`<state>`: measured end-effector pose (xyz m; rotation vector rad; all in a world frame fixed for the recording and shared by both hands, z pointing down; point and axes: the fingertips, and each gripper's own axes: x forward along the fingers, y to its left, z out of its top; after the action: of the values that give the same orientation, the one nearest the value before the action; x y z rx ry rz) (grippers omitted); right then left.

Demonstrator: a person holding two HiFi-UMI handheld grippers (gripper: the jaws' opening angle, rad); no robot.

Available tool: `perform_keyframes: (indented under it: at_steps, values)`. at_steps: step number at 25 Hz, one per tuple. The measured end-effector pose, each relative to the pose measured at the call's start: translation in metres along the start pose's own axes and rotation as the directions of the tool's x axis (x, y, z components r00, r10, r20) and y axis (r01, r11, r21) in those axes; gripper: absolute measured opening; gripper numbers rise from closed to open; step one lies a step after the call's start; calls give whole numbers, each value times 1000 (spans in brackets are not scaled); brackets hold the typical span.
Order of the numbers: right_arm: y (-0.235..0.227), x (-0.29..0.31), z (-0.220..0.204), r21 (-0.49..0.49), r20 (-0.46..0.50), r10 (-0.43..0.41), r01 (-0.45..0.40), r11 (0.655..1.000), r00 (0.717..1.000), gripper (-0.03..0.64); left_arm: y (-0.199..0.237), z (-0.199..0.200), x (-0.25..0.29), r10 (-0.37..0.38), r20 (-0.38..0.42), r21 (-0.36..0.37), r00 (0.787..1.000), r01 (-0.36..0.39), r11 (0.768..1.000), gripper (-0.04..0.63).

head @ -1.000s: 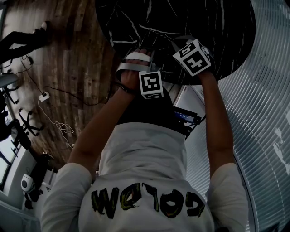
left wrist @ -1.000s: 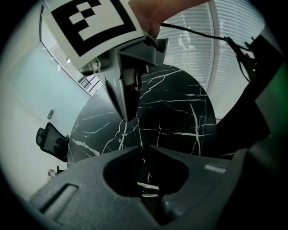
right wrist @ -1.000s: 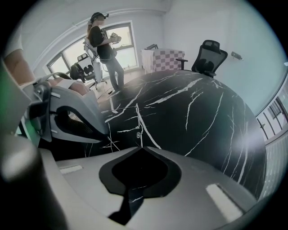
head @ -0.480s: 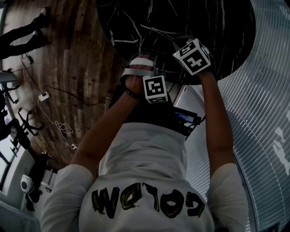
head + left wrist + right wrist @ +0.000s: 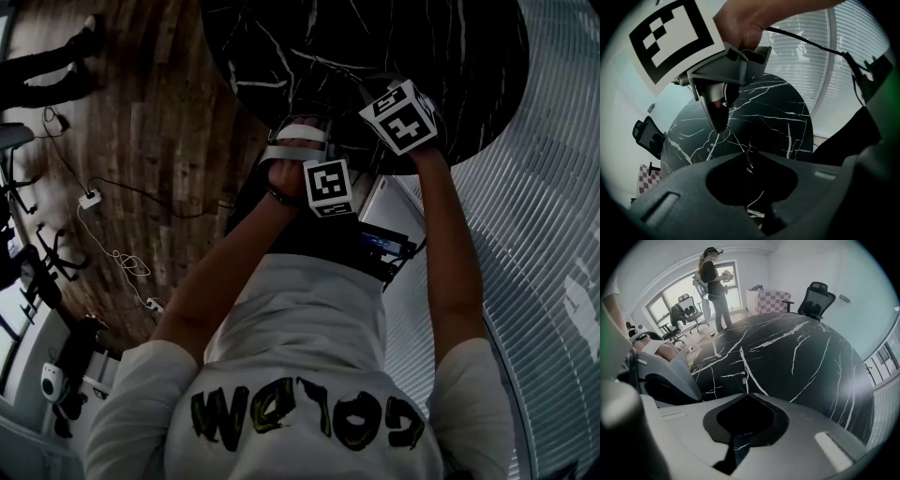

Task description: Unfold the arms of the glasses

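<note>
The left hand-held gripper [image 5: 743,155], jaws just opening to an empty slit, and the right hand-held gripper [image 5: 744,393], jaws together, hang over the marble counter [image 5: 801,357], where the glasses cannot be made out, so blind closing may miss an arm.

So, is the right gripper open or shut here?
Shut: the right gripper has its jaw tips meeting above the black table. Whether they pinch anything thin, cannot tell.

T-shirt [image 5: 309,319]: white, short-sleeved | lettering [image 5: 307,419]: black, yellow-edged | left wrist band [image 5: 274,195]: dark, possibly a bracelet
</note>
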<state>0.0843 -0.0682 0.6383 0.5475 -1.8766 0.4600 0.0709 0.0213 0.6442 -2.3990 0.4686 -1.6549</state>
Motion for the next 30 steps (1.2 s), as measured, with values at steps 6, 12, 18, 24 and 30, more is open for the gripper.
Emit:
perform_keyframes:
  at_steps: [6, 12, 18, 24, 30]
  values:
    - [-2, 0, -1, 0, -4, -3, 3, 1000, 1000, 0, -6, 7, 2, -15, 12, -25, 1000, 15, 1000, 48]
    - [-3, -1, 0, -2, -3, -9, 9, 1000, 1000, 0, -8, 10, 4, -21, 19, -51, 1000, 22, 998, 49]
    - [-4, -2, 0, -2, -1, -12, 12, 1000, 1000, 0, -9, 13, 4, -29, 28, -69, 999, 30, 997, 51]
    - [-5, -3, -1, -49, -12, -22, 21, 999, 1000, 0, -4, 12, 4, -29, 37, -88, 999, 32, 996, 52]
    - [-4, -4, -3, -106, -17, -55, 53, 993, 998, 3, 0, 8, 3, -10, 45, -85, 999, 14, 996, 55]
